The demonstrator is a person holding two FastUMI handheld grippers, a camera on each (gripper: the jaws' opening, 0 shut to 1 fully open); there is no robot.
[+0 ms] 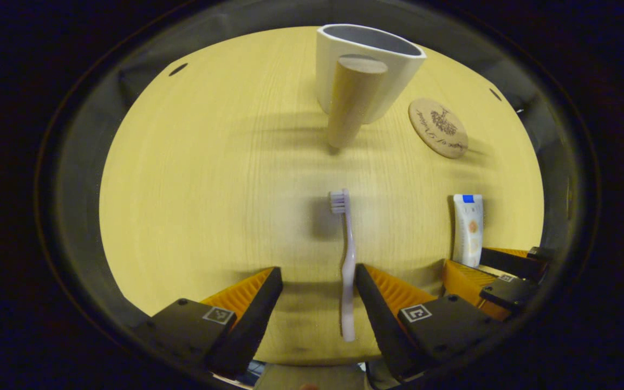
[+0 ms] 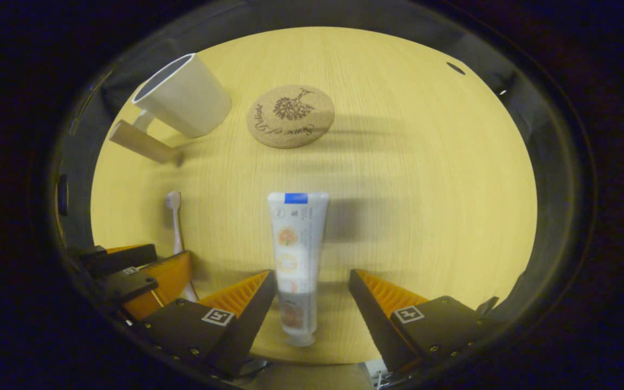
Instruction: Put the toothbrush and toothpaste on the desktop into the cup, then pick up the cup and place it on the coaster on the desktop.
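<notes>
A pale toothbrush [image 1: 348, 260] lies on the wooden desktop [image 1: 209, 189], bristles pointing away. My left gripper [image 1: 318, 273] stands open around its handle, which runs close to the right-hand finger. The white toothpaste tube [image 2: 297, 244] lies flat between the fingers of my open right gripper [image 2: 312, 275], nearer the left-hand finger. Farther off stands a white cup [image 1: 371, 59] with a wooden handle [image 1: 352, 103], and a round cork coaster [image 1: 437, 127] lies to its right. The right gripper view shows the cup [image 2: 182, 97], the coaster [image 2: 290, 115] and the toothbrush [image 2: 175, 216].
The two grippers sit side by side near the desktop's front edge; the right gripper [image 1: 499, 271] appears beside the toothpaste [image 1: 468, 227], and the left gripper [image 2: 128, 271] beside the toothbrush. Small dark holes [image 1: 177, 69] mark the far corners of the desktop.
</notes>
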